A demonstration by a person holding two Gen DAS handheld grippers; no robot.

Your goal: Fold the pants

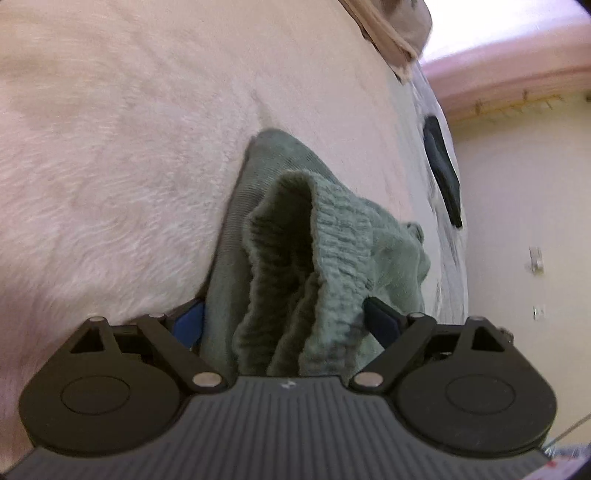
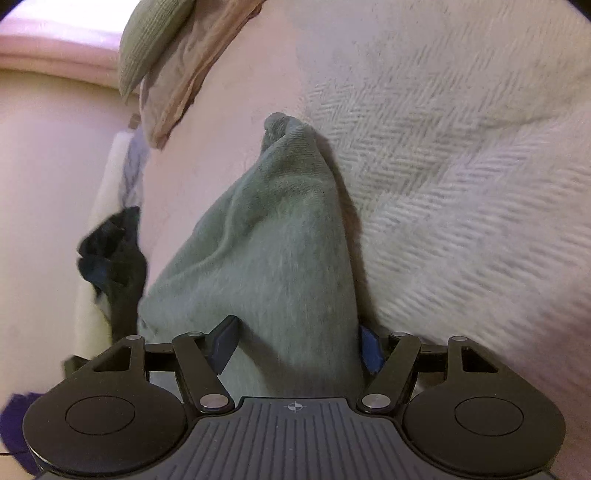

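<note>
Inspecting the left wrist view first: the left gripper point(image 1: 284, 325) stands spread wide, its blue pads clear of the cloth, with the ribbed waistband point(image 1: 332, 251) of the green pants point(image 1: 266, 166) bunched loosely between the jaws. The pants lie on a pale fleecy bed cover point(image 1: 110, 166). A dark garment point(image 1: 443, 173) lies near the bed's far edge, and a beige garment point(image 1: 391, 33) lies beyond, well apart from the pants.

Right wrist view: the right gripper point(image 2: 295, 350) is likewise spread, neither pad pressing, with a soft ridge of the green pants point(image 2: 280, 240) running up between its jaws and resting on a woven herringbone blanket point(image 2: 461, 166). A dark garment point(image 2: 110, 254) sits just left of the pants; a beige garment point(image 2: 184, 62) lies further up.

Assessment of risk: with both grippers released, the cloth is held by nothing. The waistband stands up rumpled, so it may slump and spoil the fold line. Either gripper withdrawing carelessly could snag cloth on a pad and drag the fold open. The neighbouring dark garment could be caught up if the right gripper strays left.
</note>
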